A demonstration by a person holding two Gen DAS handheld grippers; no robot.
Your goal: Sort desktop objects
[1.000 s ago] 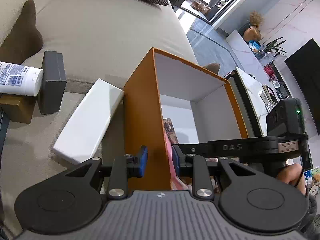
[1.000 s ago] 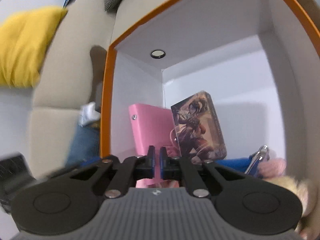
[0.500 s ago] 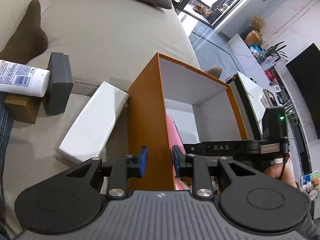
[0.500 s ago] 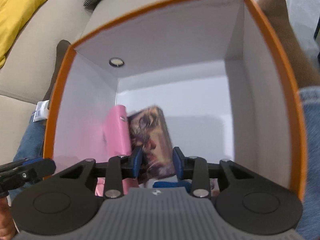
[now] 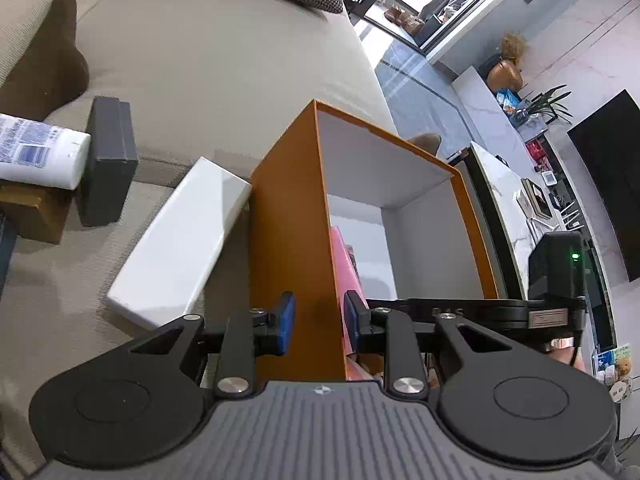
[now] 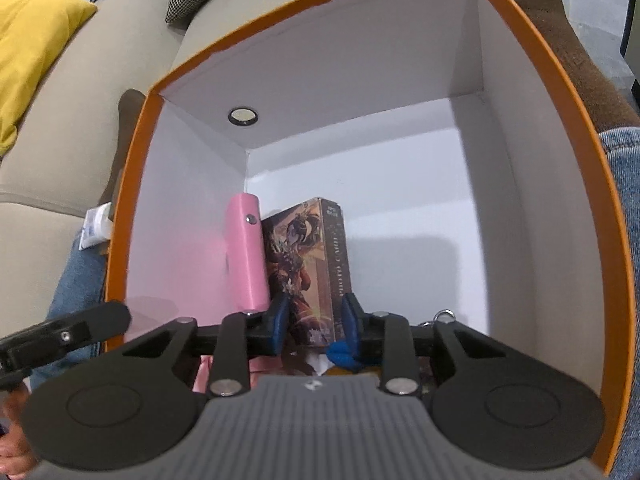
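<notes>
Our left tool (image 5: 316, 318) clamps the orange box (image 5: 292, 240) wall. Our right tool (image 6: 313, 320), its jaws just narrowing, stands released around the card box (image 6: 310, 268).

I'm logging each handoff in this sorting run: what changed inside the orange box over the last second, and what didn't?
The right gripper, shut a second ago, opened around the illustrated card box and has just been closing again; pad contact is unclear. The card box went from leaning to upright beside the pink case. The left gripper still straddles the orange box wall.

Living room: sofa (image 5: 208, 52), television (image 5: 604, 168)
</notes>
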